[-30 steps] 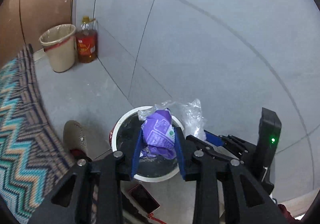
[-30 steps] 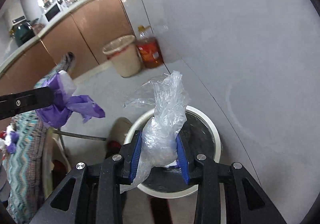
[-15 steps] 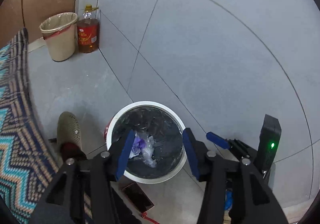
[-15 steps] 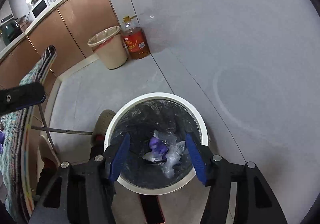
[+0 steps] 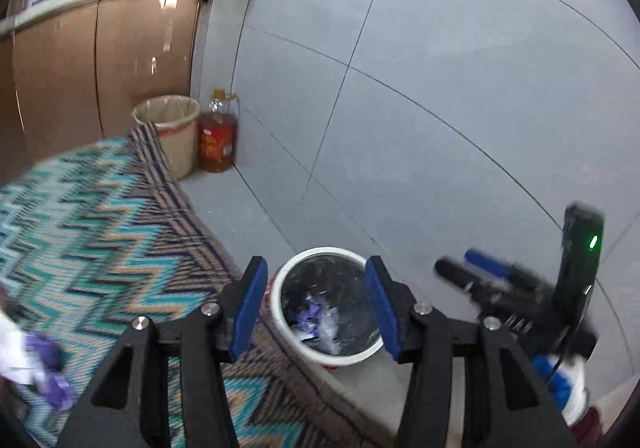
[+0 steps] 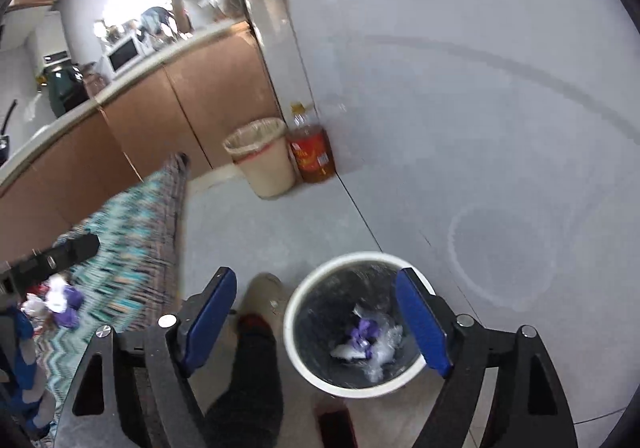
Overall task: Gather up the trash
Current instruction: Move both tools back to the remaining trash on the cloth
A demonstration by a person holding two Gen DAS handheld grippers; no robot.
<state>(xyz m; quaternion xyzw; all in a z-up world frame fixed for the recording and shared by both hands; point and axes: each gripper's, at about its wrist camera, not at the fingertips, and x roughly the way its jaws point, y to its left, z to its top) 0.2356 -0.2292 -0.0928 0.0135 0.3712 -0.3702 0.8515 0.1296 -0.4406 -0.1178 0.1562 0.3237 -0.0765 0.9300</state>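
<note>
Both grippers are empty. Left gripper (image 5: 316,298) has its fingers apart, and right gripper (image 6: 316,318) is opening wider, with nothing between them. Far below the fingertips, the white bin (image 6: 304,356) holds the purple and clear trash (image 6: 368,340). More trash (image 5: 36,364) lies on the zigzag cloth (image 5: 100,232), left of the left fingers. Go there next, fingers wide, then squeeze 1 piece gently.

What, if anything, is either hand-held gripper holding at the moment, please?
Nothing. The left hand-held gripper is open and empty; the right hand-held gripper is opening, also empty. The purple wrapper and clear plastic lie in the bin.
</note>
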